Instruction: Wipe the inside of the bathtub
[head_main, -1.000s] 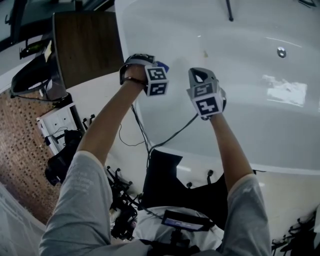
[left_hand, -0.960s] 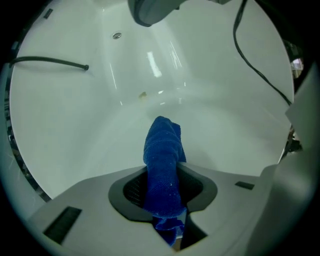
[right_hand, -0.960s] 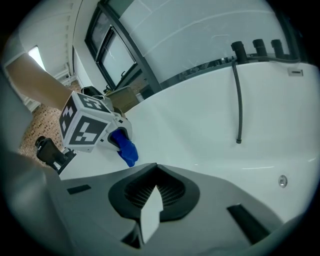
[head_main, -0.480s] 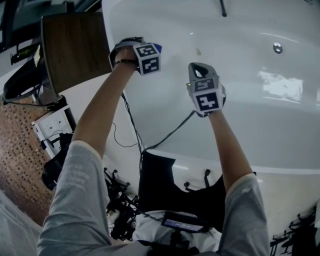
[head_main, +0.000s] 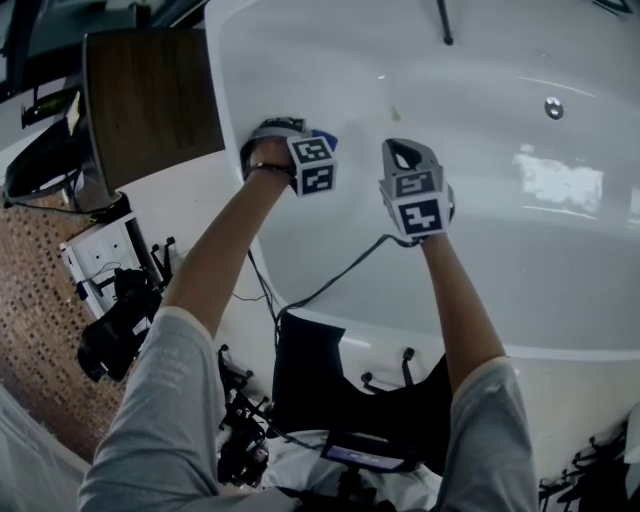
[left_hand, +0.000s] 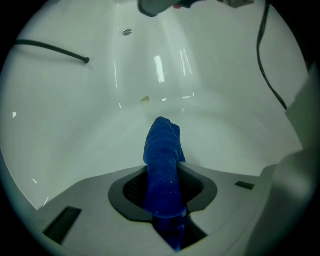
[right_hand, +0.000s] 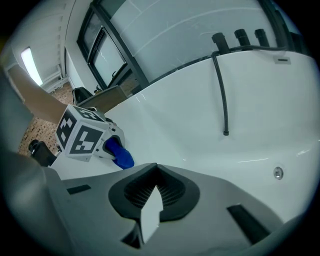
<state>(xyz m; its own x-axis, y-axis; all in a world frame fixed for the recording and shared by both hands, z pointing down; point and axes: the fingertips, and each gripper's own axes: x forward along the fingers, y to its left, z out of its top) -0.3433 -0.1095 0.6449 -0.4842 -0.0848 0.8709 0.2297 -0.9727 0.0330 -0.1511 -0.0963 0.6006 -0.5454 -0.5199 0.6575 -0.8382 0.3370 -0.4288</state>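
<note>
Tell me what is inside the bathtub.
Inside the bathtub: the blue cloth clamped in the left gripper, a hanging black hose, a round metal fitting and a small yellowish speck. The person's arms hide part of the near wall.

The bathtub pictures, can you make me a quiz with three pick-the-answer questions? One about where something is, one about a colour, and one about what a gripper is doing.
1. Where is the cloth?
A. in a bucket
B. between the left gripper's fingers
C. on a shelf

2. What colour is the cloth?
A. red
B. yellow
C. blue

3. What is the right gripper holding over the bathtub?
A. nothing
B. a sponge
C. a bottle

Answers:
1 B: the left gripper view shows its fingers clamped on the cloth.
2 C: the cloth is deep blue against the white tub.
3 A: the right gripper view shows its fingers closed with nothing between them.
</note>
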